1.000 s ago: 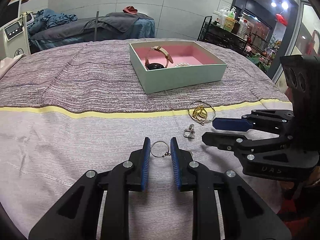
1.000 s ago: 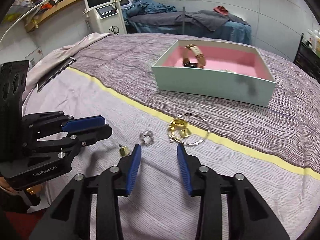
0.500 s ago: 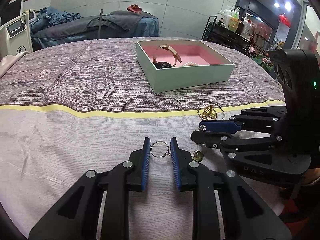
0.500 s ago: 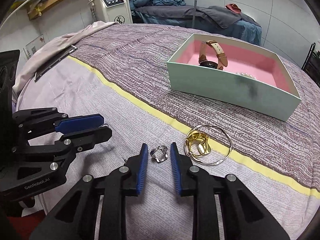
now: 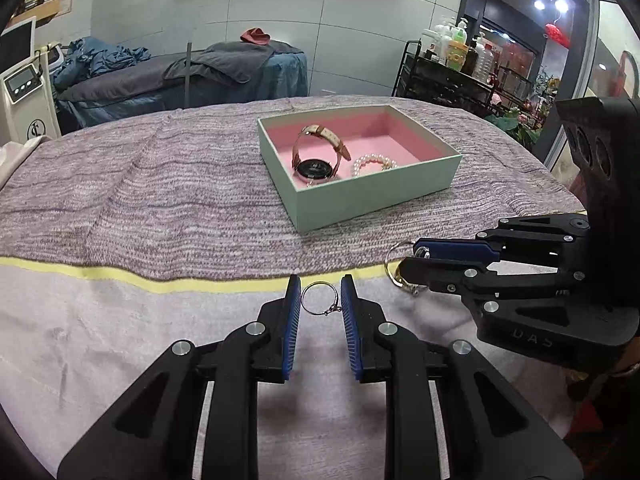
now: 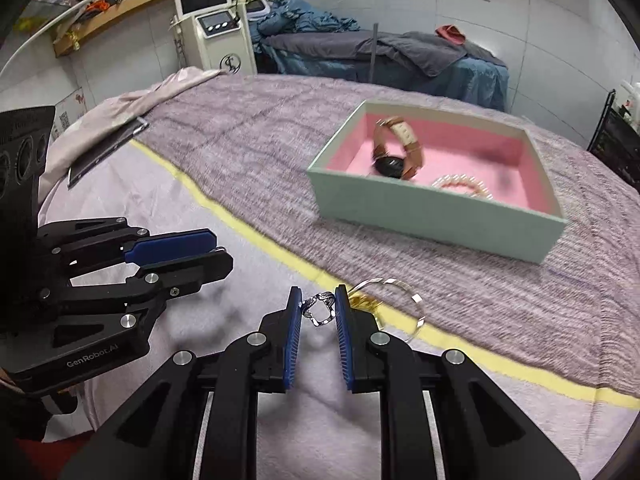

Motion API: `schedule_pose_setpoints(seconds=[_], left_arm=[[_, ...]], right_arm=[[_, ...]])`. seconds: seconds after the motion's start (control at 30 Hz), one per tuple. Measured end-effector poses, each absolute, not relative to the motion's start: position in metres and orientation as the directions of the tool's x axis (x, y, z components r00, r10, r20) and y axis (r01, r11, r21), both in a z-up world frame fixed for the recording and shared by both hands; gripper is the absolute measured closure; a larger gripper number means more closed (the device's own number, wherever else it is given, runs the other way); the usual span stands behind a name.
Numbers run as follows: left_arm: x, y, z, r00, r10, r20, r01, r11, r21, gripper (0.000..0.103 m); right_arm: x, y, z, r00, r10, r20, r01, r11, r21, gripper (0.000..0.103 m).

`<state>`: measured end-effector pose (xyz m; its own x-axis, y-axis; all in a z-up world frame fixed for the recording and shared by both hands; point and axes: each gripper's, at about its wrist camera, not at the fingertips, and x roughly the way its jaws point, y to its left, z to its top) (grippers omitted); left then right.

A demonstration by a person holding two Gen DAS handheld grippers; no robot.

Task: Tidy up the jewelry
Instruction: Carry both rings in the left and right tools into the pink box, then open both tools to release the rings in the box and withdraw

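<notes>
My left gripper (image 5: 320,286) is shut on a thin silver hoop ring (image 5: 331,310), held just above the cloth. To its right, my right gripper (image 5: 410,257) points left; in its own view the right gripper (image 6: 318,296) is shut on a twisted silver ring (image 6: 320,314), lifted off the cloth. Just behind it lies a silver bangle with a gold piece (image 6: 400,284) on the yellow stripe. The mint box with pink lining (image 5: 372,204) holds a watch (image 5: 316,168) and a pearl bracelet (image 5: 374,162). In the right wrist view, my left gripper (image 6: 222,250) sits at the left.
A striped purple cloth with a yellow band (image 5: 120,276) covers the table. A dark clipboard (image 6: 104,148) lies at its far left edge. Behind stand a white machine (image 6: 216,28), a treatment bed (image 5: 180,76) and a cart of bottles (image 5: 452,64).
My right gripper closed on the twisted silver ring and raised it off the cloth. Both grippers have moved up and toward the box, the left still holding its hoop ring.
</notes>
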<state>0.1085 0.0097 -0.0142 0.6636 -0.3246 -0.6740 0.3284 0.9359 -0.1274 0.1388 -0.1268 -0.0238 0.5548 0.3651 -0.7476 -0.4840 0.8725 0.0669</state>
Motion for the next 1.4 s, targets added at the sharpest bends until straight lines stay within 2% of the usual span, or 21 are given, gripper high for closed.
schedule_pose_setpoints(seconds=[0.23,0.37,0.53,0.7,1.1,1.27,1.33,1.37,1.4], left_arm=[[0.153,-0.013,0.003,0.667,-0.325,-0.67,0.372,0.925,-0.079,0.082],[0.189,-0.022,0.007,0.628,-0.361,-0.69,0.386,0.914,-0.127,0.082],[0.229,-0.041,0.006,0.59,-0.351,-0.728,0.406,0.907,-0.108,0.082],[0.256,-0.053,-0.005,0.526,-0.364,-0.769,0.408,0.901,-0.148,0.082],[0.272,-0.063,-0.023,0.495,-0.331,-0.804,0.408,0.905,-0.121,0.082],[0.267,-0.064,-0.022,0.529,-0.295,-0.796,0.413,0.909,-0.063,0.081],[0.264,-0.064,-0.02,0.539,-0.291,-0.79,0.412,0.91,-0.054,0.08],[0.262,-0.063,-0.019,0.546,-0.286,-0.787,0.408,0.912,-0.049,0.075],[0.26,-0.061,-0.018,0.554,-0.283,-0.783,0.405,0.913,-0.044,0.067]], right_arm=[[0.169,-0.151,0.002,0.618,0.327,-0.715,-0.414,0.908,0.057,0.087],[0.195,-0.161,0.009,0.635,0.298,-0.713,-0.379,0.924,0.048,0.087],[0.231,-0.171,0.009,0.628,0.268,-0.73,-0.335,0.94,0.057,0.087],[0.255,-0.171,-0.002,0.598,0.243,-0.764,-0.318,0.947,0.052,0.087],[0.277,-0.167,-0.025,0.554,0.193,-0.81,-0.316,0.949,0.01,0.087],[0.278,-0.165,-0.03,0.55,0.192,-0.813,-0.329,0.944,0.001,0.086],[0.278,-0.165,-0.03,0.554,0.193,-0.81,-0.329,0.944,0.0,0.086],[0.278,-0.166,-0.029,0.558,0.197,-0.806,-0.329,0.944,0.002,0.086],[0.277,-0.166,-0.027,0.563,0.2,-0.802,-0.328,0.945,0.006,0.083]])
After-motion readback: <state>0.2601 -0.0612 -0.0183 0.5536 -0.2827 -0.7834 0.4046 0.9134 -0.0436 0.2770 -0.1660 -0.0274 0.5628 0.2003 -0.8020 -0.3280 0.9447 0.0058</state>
